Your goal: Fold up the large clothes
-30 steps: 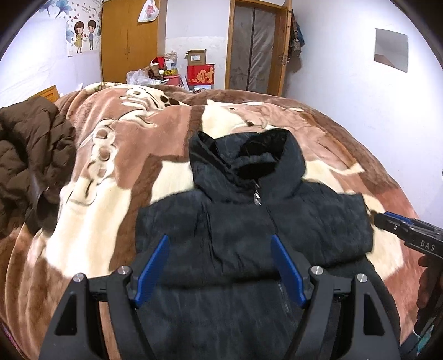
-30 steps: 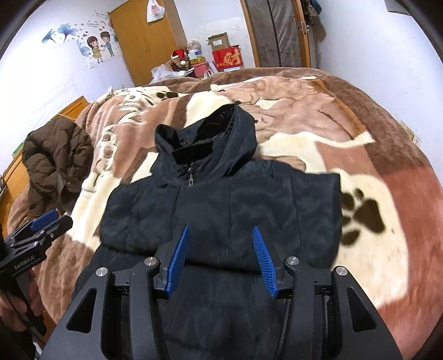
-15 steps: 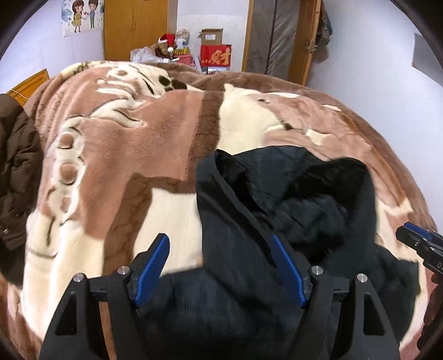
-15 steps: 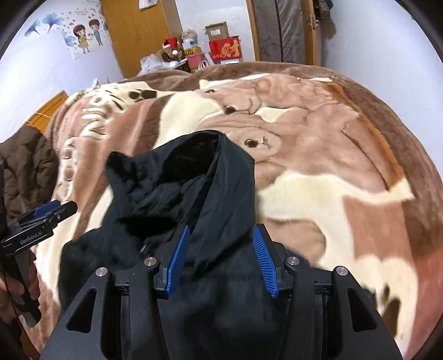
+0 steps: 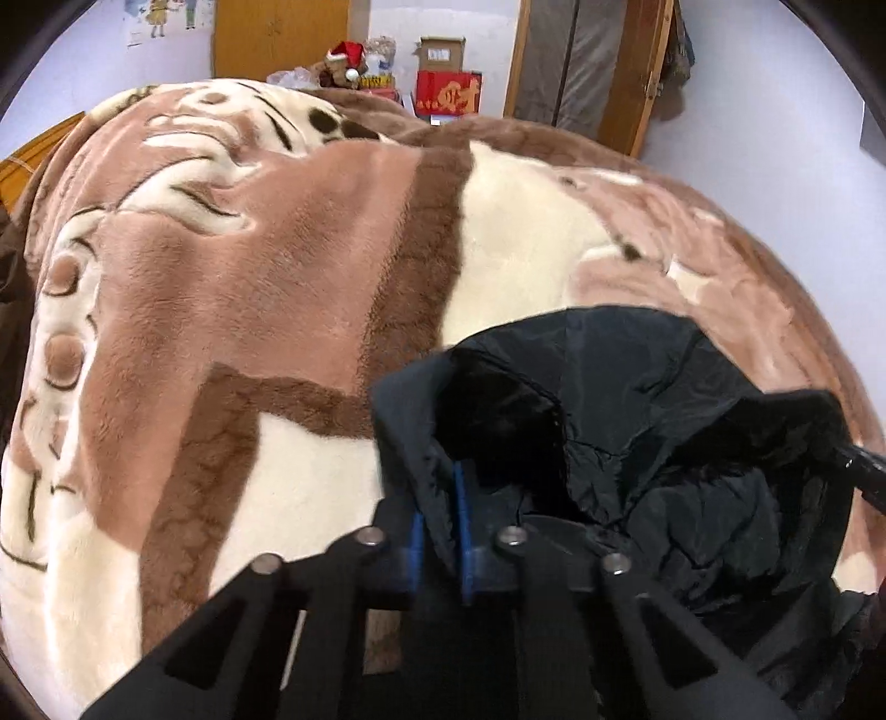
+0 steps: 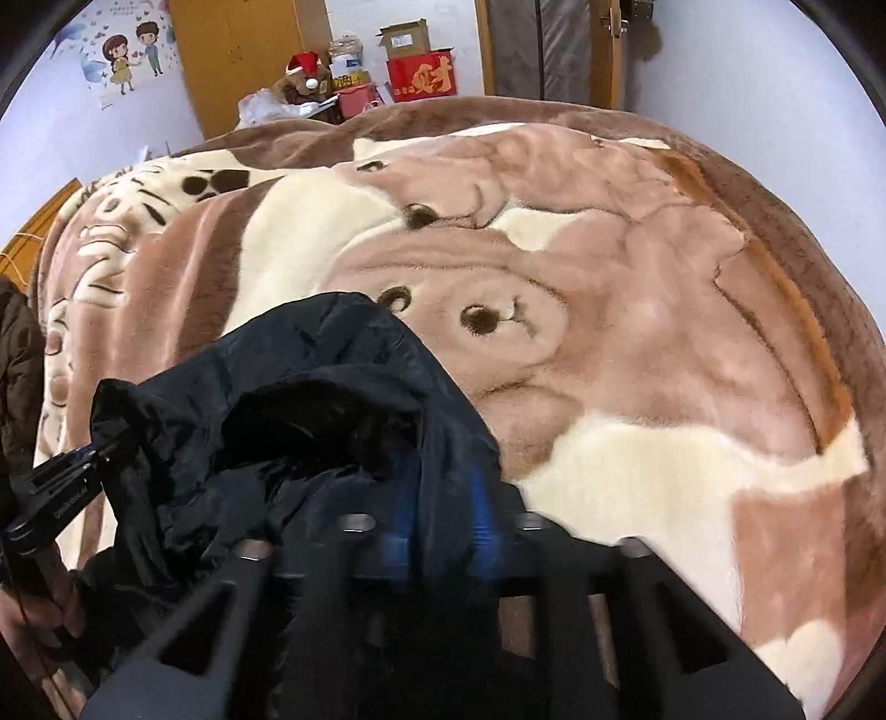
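A black hooded padded jacket (image 5: 653, 421) lies on a brown and cream bear-pattern blanket (image 5: 249, 288). My left gripper (image 5: 440, 515) is shut on the left edge of its hood. My right gripper (image 6: 443, 509) is shut on the right edge of the hood (image 6: 343, 376), its blue pads blurred by motion. The left gripper also shows at the left edge of the right wrist view (image 6: 61, 487), clamped on the hood. The right gripper's tip shows at the right edge of the left wrist view (image 5: 864, 468). The jacket's body is hidden below the grippers.
A brown jacket (image 6: 16, 387) lies at the bed's left edge. Beyond the bed stand a wooden wardrobe (image 6: 243, 50), a red box (image 6: 423, 77), cardboard boxes and a door (image 5: 587, 61). A white wall runs along the right.
Both grippers have moved forward from the jacket's body to the hood and closed from open onto its left and right edges.
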### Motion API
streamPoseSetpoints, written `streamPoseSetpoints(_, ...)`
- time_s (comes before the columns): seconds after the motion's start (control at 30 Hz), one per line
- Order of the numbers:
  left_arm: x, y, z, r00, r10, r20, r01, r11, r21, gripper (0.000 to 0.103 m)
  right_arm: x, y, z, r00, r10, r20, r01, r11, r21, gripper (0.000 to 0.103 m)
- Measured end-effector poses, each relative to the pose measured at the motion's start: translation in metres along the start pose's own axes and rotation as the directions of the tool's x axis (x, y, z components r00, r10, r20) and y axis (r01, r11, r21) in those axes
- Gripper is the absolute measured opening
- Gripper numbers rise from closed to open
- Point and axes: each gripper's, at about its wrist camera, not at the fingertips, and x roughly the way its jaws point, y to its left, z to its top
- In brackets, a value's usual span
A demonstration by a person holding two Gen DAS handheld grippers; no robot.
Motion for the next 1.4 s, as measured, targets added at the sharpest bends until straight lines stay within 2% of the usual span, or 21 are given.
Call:
streamPoseSetpoints(0.2, -0.070, 0.024, -0.011, 0.994, -0.062, 0.090, 0.070, 0.994, -0.089, 0.005, -0.068, -0.008, -0.017, 0.995, 0.043, 0.095, -0.047, 0.998, 0.040, 0.008)
streamPoseSetpoints(0.33, -0.132, 0.039, -0.028, 0.980, -0.117, 0.162, 0.141, 0.980, -0.144, 0.005, -0.130, -0.008, -0.041, 0.982, 0.083, 0.168, -0.091, 0.995, 0.044, 0.007)
streamPoseSetpoints(0.47, -0.191, 0.055, -0.063, 0.955, -0.185, 0.232, 0.233, 0.950, -0.205, 0.005, -0.189, -0.012, -0.082, 0.963, 0.129, 0.238, -0.148, 0.987, 0.066, 0.007)
streamPoseSetpoints(0.57, -0.221, 0.062, -0.101, 0.946, -0.210, 0.247, 0.265, 0.940, -0.217, 0.005, -0.209, -0.016, -0.120, 0.959, 0.140, 0.245, -0.168, 0.981, 0.093, 0.007)
streamPoseSetpoints(0.67, -0.229, 0.065, -0.143, 0.955, -0.210, 0.209, 0.253, 0.945, -0.207, 0.005, -0.210, -0.026, -0.166, 0.969, 0.154, 0.192, -0.186, 0.970, 0.157, 0.007)
streamPoseSetpoints(0.83, -0.213, 0.071, -0.211, 0.982, -0.186, 0.044, 0.191, 0.958, -0.216, 0.008, -0.191, -0.034, -0.235, 0.979, 0.201, 0.046, -0.206, 0.950, 0.233, 0.008)
streamPoseSetpoints(0.97, -0.213, 0.074, -0.252, 0.988, -0.143, -0.052, 0.130, 0.970, -0.204, 0.009, -0.181, -0.043, -0.267, 0.983, 0.173, -0.062, -0.149, 0.947, 0.283, 0.008)
streamPoseSetpoints(1.03, -0.217, 0.079, -0.265, 0.988, -0.132, -0.083, 0.113, 0.972, -0.207, 0.009, -0.186, -0.051, -0.277, 0.987, 0.146, -0.071, -0.118, 0.947, 0.298, 0.008)
streamPoseSetpoints(1.13, -0.233, 0.086, -0.273, 0.992, -0.099, -0.078, 0.081, 0.974, -0.212, 0.009, -0.202, -0.054, -0.275, 0.991, 0.130, -0.040, -0.111, 0.943, 0.313, 0.011)
streamPoseSetpoints(1.2, -0.247, 0.080, -0.263, 0.995, -0.095, -0.031, 0.087, 0.978, -0.188, 0.009, -0.211, -0.048, -0.264, 0.992, 0.124, -0.008, -0.116, 0.950, 0.291, 0.012)
streamPoseSetpoints(1.3, -0.265, 0.053, -0.231, 0.988, -0.146, 0.049, 0.151, 0.982, -0.117, 0.010, -0.222, -0.020, -0.233, 0.988, 0.139, 0.071, -0.151, 0.966, 0.210, 0.012)
streamPoseSetpoints(1.33, -0.268, 0.042, -0.221, 0.983, -0.172, 0.069, 0.177, 0.980, -0.090, 0.012, -0.224, -0.007, -0.221, 0.984, 0.152, 0.095, -0.167, 0.970, 0.179, 0.013)
streamPoseSetpoints(1.4, -0.266, 0.019, -0.205, 0.968, -0.234, 0.089, 0.238, 0.970, -0.040, 0.032, -0.222, 0.011, -0.208, 0.975, 0.186, 0.118, -0.200, 0.972, 0.125, 0.016)
